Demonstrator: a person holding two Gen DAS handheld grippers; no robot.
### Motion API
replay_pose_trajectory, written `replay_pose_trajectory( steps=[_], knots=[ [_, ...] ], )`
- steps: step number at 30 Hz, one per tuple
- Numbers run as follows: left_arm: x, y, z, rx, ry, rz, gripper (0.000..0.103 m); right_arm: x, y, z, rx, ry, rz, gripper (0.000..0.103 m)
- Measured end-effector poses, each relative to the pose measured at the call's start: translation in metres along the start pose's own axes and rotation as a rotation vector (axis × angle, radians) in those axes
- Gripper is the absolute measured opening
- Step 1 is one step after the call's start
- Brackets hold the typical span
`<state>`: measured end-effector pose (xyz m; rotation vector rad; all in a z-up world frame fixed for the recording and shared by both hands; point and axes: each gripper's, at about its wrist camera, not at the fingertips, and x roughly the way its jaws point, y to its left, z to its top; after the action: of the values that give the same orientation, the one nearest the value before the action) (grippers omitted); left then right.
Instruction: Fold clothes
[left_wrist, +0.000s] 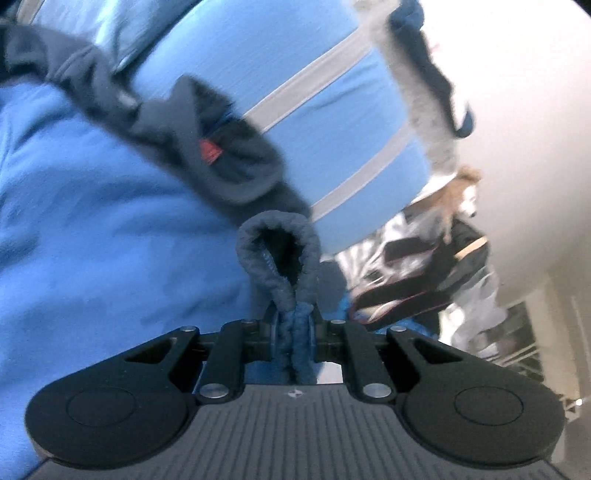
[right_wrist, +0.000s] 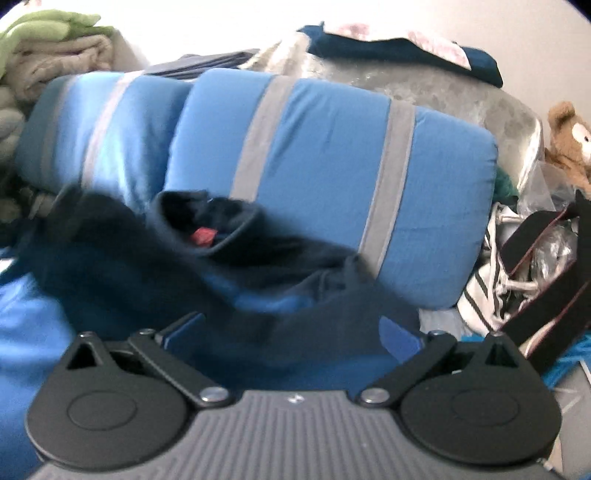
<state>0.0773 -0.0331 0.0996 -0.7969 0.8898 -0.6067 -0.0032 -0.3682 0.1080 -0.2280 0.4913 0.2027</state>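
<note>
A dark navy garment (left_wrist: 221, 155) with a small red tag (left_wrist: 208, 149) stretches over a blue bed sheet (left_wrist: 92, 221). My left gripper (left_wrist: 293, 325) is shut on a bunched fold of its hem, and a loop of the fabric (left_wrist: 277, 240) stands up beyond the fingertips. In the right wrist view the same garment (right_wrist: 147, 258) sags across the sheet, its red tag (right_wrist: 203, 236) showing inside the neck opening. My right gripper (right_wrist: 290, 332) stands wide open. Cloth lies between its blue pads (right_wrist: 181, 328) without being pressed.
Two blue pillows with grey stripes (right_wrist: 325, 166) lean behind the garment. Folded towels (right_wrist: 55, 55) are piled at the far left. A teddy bear (right_wrist: 569, 144), a black-strapped bag (right_wrist: 535, 280) and striped fabric crowd the right side.
</note>
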Motion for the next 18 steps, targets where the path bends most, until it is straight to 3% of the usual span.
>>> replay_pose_trajectory(
  steps=[5, 7, 10, 13, 18],
  knots=[
    [-0.016, -0.017, 0.008, -0.029, -0.091, -0.062, 0.014, 0.001, 0.047, -0.033, -0.142, 0.009, -0.047, 0.103],
    [-0.023, -0.017, 0.011, -0.050, -0.122, -0.114, 0.014, 0.016, 0.062, -0.039, -0.202, 0.002, -0.121, 0.103],
    [-0.036, -0.016, 0.016, -0.069, -0.170, -0.185, 0.014, 0.047, 0.070, -0.043, -0.265, -0.011, -0.312, 0.103],
    [-0.052, -0.012, 0.023, -0.072, -0.232, -0.232, 0.014, 0.075, 0.060, -0.043, -0.288, -0.007, -0.440, 0.103],
    [-0.077, 0.004, 0.037, -0.112, -0.320, -0.218, 0.014, 0.097, 0.007, -0.029, -0.195, 0.052, -0.470, 0.103]
  ],
)
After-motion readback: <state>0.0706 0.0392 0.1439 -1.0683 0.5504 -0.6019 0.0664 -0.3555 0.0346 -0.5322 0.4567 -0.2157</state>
